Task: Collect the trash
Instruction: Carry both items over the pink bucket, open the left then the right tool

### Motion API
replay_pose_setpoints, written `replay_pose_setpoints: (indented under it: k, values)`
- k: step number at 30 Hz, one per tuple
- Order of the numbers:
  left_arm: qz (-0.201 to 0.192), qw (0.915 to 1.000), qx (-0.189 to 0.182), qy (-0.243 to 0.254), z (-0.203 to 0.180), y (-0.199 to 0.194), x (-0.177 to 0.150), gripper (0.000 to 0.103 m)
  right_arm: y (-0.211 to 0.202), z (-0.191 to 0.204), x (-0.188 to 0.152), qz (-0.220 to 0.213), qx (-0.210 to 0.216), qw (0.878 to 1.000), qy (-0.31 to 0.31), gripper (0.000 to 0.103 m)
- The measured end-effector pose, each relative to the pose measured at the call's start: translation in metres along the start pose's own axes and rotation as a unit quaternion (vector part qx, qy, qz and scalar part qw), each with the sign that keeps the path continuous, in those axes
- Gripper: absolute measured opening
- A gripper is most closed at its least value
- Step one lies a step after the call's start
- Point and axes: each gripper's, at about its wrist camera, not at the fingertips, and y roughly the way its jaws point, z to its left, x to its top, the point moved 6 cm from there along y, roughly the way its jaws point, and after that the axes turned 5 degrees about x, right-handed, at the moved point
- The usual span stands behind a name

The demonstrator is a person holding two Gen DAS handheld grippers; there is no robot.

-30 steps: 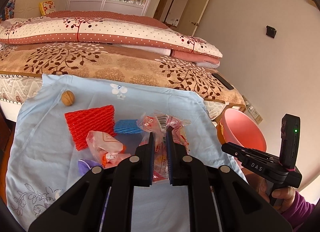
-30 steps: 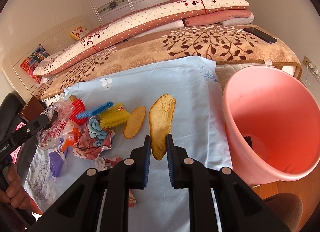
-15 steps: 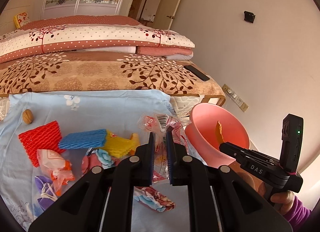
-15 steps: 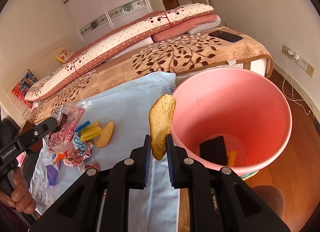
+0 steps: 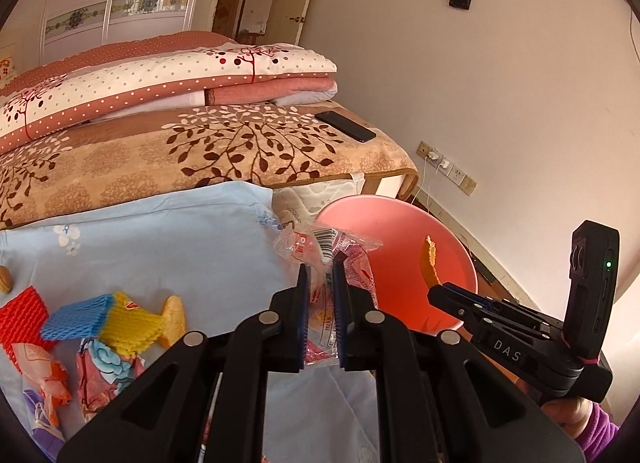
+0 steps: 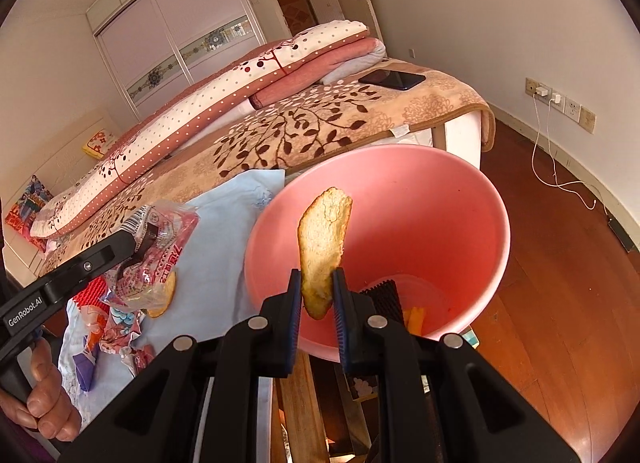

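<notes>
My right gripper (image 6: 316, 297) is shut on a bread slice (image 6: 323, 239) and holds it upright over the mouth of the pink bucket (image 6: 472, 199). A black foam piece (image 6: 382, 295) and orange scraps lie in the bucket's bottom. My left gripper (image 5: 320, 295) is shut on a clear plastic wrapper (image 5: 332, 251) with red print, held above the blue cloth (image 5: 160, 239) near the bucket (image 5: 384, 219). The right gripper (image 5: 436, 291) with the bread (image 5: 430, 263) shows in the left wrist view.
On the blue cloth lie red (image 5: 20, 317), blue (image 5: 76, 315) and yellow foam nets (image 5: 132, 323), another bread slice (image 5: 174, 319), crumpled wrappers (image 5: 104, 371) and a walnut (image 5: 5, 278). Behind is a bed with folded quilts (image 5: 160, 79) and a phone (image 5: 346, 126). Wooden floor lies right.
Both grippers swung right toward the pink bucket. The bread slice moved from above the cloth to over the bucket's mouth. The wrapper came along to the cloth's right edge.
</notes>
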Motion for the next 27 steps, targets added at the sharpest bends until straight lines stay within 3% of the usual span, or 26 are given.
replay_pose_setpoints:
  k: [12,23,26,27]
  values:
    - [0.019,0.9994,-0.007,0.028,-0.041,0.041,0.005,0.011,-0.006,-0.020,0.000,-0.008,-0.005,1.000,0.016,0.015]
    - [0.026,0.9993,-0.007,0.026,-0.056,0.061,0.016,0.012,0.000,-0.035,-0.001,-0.001,-0.006,0.999,0.031,0.015]
    - [0.028,0.9994,-0.009,0.019,-0.055,0.062,0.018,0.034,0.003,-0.037,-0.001,0.001,-0.007,0.999,0.035,0.015]
    - [0.028,0.9994,-0.012,0.017,-0.055,0.062,0.019,0.037,0.003,-0.038,-0.002,0.002,-0.007,0.999,0.036,0.015]
